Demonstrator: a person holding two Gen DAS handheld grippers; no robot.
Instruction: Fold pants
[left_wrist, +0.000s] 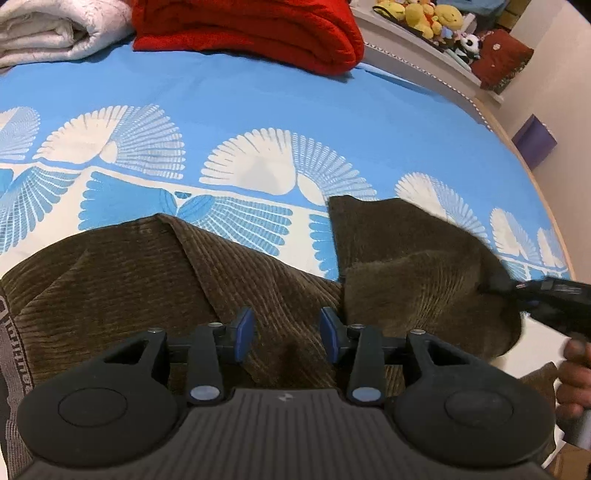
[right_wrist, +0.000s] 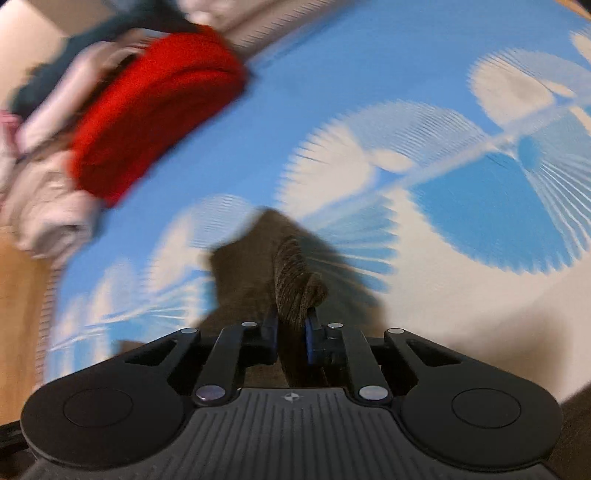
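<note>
A bed fills both views, covered with a blue sheet (left_wrist: 229, 107) printed with white fan-shaped motifs. At its far side lie a folded red blanket (left_wrist: 251, 33) and, beside it, a folded white quilt (left_wrist: 55, 33). Beyond the bed's edge, a ledge carries a row of yellow plush toys (left_wrist: 424, 14) and a small panda toy.

The right wrist view is heavily smeared by motion: the red blanket, the pale bedding next to it and the sheet's pattern are all streaked, and the objects in the top left corner cannot be identified. In the left wrist view the gripper body covers the near part of the brown corduroy pants (left_wrist: 122, 273), and their waistband is cut off at the left edge. That band carries printed lettering, but it is too partial and distorted to read.

The left gripper (left_wrist: 286, 330) stands open just above the corduroy, blue pads apart, with nothing between them. The right gripper (right_wrist: 291, 330) is clamped onto a bunched fold of the pants (right_wrist: 295, 291), lifting that part off the sheet; in the left view it enters from the right edge, its tip buried in the raised cloth. The rest of the pants lies spread on the sheet below the left gripper.
</note>
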